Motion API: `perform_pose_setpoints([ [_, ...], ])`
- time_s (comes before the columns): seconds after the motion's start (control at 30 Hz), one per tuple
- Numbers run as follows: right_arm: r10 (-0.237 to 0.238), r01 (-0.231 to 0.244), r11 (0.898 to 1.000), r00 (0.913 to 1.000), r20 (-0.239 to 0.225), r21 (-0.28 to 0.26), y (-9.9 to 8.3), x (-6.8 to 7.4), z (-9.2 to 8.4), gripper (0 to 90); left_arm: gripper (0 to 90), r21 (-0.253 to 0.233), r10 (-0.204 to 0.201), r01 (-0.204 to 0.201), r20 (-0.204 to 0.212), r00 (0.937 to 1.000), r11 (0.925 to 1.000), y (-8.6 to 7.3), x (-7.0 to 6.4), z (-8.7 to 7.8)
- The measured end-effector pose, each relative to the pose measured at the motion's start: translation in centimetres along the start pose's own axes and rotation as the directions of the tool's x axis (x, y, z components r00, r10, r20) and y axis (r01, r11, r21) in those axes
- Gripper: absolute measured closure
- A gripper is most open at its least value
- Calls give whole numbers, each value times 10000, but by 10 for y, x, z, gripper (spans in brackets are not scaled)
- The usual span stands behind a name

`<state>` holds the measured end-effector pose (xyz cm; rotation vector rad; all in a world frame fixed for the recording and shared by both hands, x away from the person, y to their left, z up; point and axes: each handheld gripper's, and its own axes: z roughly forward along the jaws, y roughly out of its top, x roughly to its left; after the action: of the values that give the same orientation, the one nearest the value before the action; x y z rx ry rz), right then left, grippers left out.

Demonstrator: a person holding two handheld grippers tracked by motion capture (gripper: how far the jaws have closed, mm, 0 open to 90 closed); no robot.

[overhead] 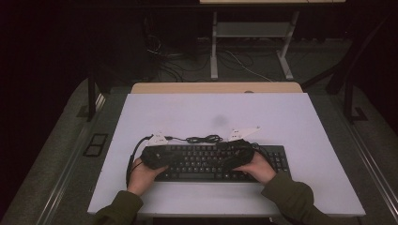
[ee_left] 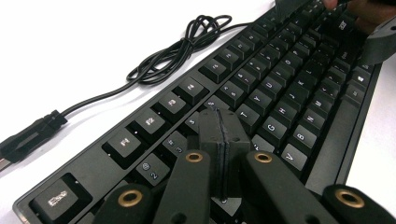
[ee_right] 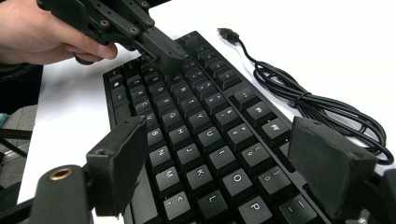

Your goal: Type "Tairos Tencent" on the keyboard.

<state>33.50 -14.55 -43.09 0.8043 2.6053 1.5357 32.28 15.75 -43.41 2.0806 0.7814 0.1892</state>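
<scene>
A black keyboard (overhead: 206,163) lies near the front edge of the white table (overhead: 211,112). Its black cable (overhead: 204,138) is coiled just behind it and ends in a USB plug (ee_left: 28,135). My left gripper (overhead: 154,157) is over the keyboard's left end. In the left gripper view its pads (ee_left: 219,123) are pressed flat together with nothing between them, and the tip is down at the upper rows of keys (ee_left: 243,93). My right gripper (overhead: 236,153) hovers over the right half. Its jaws (ee_right: 224,161) stand wide apart above the letter keys (ee_right: 201,121), holding nothing.
In the right gripper view the coiled cable (ee_right: 308,102) lies on bare table to the right of the keyboard. A wooden strip (overhead: 216,87) borders the table's far edge. Beyond it stand white frame legs (overhead: 214,47), with loose wires (overhead: 187,61) on the dark floor.
</scene>
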Motion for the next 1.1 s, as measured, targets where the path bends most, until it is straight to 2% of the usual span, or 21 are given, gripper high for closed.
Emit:
perform_pose_setpoints([
  [0.3,-31,31,10000,10000,-1,38,0,0,0,197,892,236,84,-84,17,10000,9997,-1,-1,5],
  [1.03,-59,59,10000,10000,8,28,0,1,1,197,892,309,57,-57,-5,10000,9995,-1,-1,6],
  [1.1,-68,68,10000,10000,14,25,1,1,0,197,892,191,46,-46,33,10000,9998,-1,-1,5],
])
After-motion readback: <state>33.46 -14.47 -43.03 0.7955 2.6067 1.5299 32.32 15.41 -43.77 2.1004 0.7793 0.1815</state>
